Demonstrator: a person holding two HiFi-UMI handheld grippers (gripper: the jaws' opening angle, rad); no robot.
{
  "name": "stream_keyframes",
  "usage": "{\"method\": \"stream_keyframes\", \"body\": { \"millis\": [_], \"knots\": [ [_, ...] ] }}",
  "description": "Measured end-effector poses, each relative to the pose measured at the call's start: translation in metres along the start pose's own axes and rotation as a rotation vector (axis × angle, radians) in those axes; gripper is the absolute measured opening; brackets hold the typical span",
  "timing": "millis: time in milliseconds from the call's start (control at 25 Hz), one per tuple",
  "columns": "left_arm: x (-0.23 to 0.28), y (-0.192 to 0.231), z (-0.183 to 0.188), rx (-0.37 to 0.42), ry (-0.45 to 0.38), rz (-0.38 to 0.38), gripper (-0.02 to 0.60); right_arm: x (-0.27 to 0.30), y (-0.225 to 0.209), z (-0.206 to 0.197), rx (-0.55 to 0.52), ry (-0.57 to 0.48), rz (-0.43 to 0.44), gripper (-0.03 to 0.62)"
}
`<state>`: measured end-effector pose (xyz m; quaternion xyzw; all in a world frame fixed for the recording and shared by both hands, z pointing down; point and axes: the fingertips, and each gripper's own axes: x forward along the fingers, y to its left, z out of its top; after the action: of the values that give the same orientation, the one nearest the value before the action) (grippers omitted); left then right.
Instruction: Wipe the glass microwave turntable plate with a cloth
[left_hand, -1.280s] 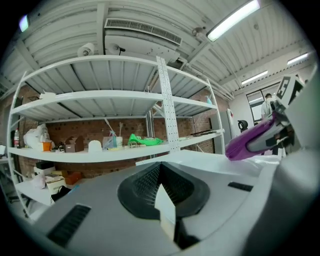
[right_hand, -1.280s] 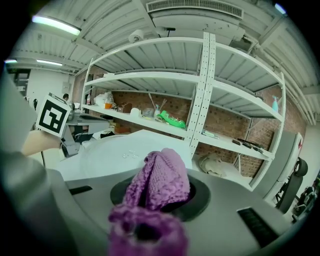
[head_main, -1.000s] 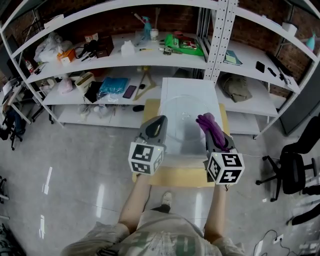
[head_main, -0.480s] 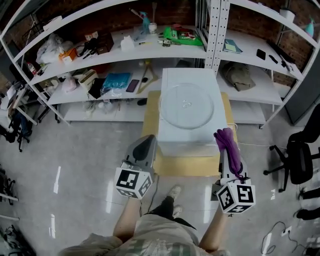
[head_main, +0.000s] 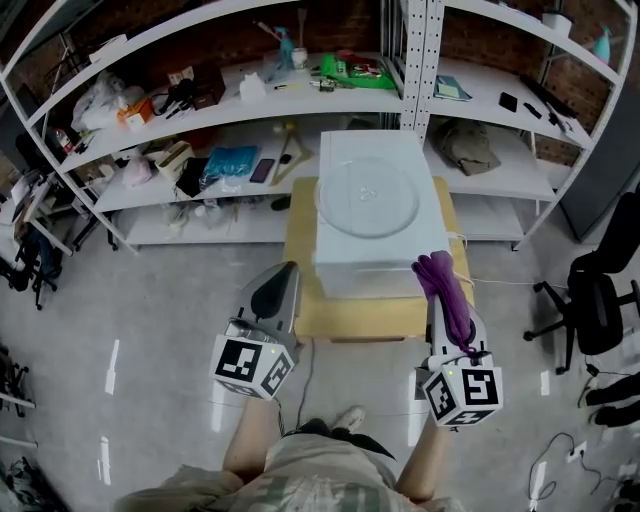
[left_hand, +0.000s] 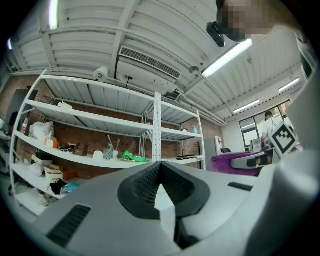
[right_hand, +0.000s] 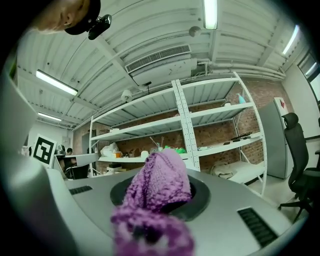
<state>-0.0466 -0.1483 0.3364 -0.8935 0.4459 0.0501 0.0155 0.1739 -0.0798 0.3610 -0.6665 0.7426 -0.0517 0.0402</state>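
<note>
The right gripper (head_main: 437, 280) has its jaws clamped on a purple knitted cloth (head_main: 452, 305). The cloth bunches up over the fingertips and trails back along the gripper's body toward its marker cube. The left gripper (head_main: 286, 272) has its jaws pressed together with nothing between them.

Ahead of both grippers, and apart from each, lies the glass turntable plate (head_main: 367, 195). It is round and clear, with a small raised pattern at its centre. It lies flat on top of a white box-shaped appliance (head_main: 372, 272) and covers most of that top. The appliance stands on a light wooden table (head_main: 305, 312), whose near edge runs just beyond the two sets of fingertips.

Farther out, behind the table, stands a white shelving rack (head_main: 418, 60). Its upper shelf holds a green packet (head_main: 362, 68), and a lower shelf to the left holds a blue bag (head_main: 232, 160). To the right of the right gripper stands a black office chair (head_main: 598, 300).
</note>
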Motion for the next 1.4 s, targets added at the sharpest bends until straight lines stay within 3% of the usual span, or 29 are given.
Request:
{"method": "stream_keyframes", "body": {
  "millis": [400,680,800,960,1160,1400],
  "knots": [
    [-0.067,-0.011,-0.005,-0.032,-0.002,0.016,0.000,-0.041,0.065,0.004,-0.062,-0.007,0.058,0.054],
    [-0.155,-0.024,-0.013,-0.123,0.004,0.069,0.000,-0.101,0.123,-0.019,-0.071,0.093,0.123,0.054],
    [-0.188,-0.029,-0.019,-0.122,0.024,0.090,0.000,-0.122,0.136,-0.034,-0.034,0.125,0.136,0.054],
    [-0.233,-0.021,-0.019,-0.162,0.016,0.156,0.000,-0.148,0.157,-0.044,-0.033,0.168,0.191,0.054],
    [-0.280,-0.031,-0.009,-0.159,-0.004,0.202,0.000,-0.203,0.161,-0.036,-0.039,0.159,0.187,0.054],
    [-0.326,-0.110,-0.007,-0.165,0.026,0.153,0.000,-0.317,0.131,-0.029,-0.025,0.132,0.122,0.054]
  ]
}}
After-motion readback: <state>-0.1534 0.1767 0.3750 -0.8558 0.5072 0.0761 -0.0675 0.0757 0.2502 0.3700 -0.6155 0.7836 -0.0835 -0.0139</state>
